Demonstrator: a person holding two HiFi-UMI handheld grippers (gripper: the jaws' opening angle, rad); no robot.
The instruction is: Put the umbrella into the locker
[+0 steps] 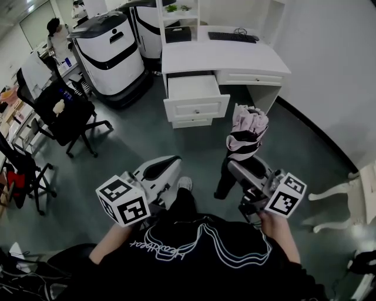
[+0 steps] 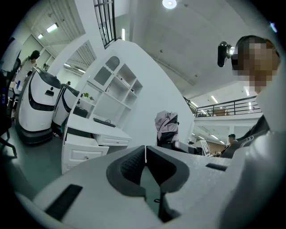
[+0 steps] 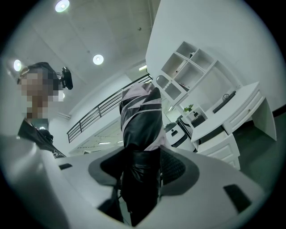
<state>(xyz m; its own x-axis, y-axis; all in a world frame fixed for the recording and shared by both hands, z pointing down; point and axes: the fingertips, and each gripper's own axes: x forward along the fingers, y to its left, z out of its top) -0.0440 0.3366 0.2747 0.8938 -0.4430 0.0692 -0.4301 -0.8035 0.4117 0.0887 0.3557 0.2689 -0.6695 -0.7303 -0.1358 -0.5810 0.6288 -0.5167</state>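
A folded pink and black umbrella point(image 1: 247, 133) stands upright in my right gripper point(image 1: 238, 165), whose jaws are shut on its lower black part. In the right gripper view the umbrella point(image 3: 140, 117) fills the gap of that gripper point(image 3: 140, 157). My left gripper point(image 1: 171, 160) hangs level beside it on the left, shut with nothing in it. Its pads meet at the tip in the left gripper view point(image 2: 145, 151), where the umbrella point(image 2: 167, 127) shows to the right. Ahead stands a white desk point(image 1: 247, 60) with an open drawer point(image 1: 194, 89).
A keyboard point(image 1: 232, 37) lies on the desk, with white shelves point(image 1: 179, 14) behind it. Two white and black machines point(image 1: 110, 48) stand to the desk's left. Black office chairs point(image 1: 61, 111) are at the left, a white chair point(image 1: 341, 194) at the right. A person point(image 1: 56, 35) stands far back left.
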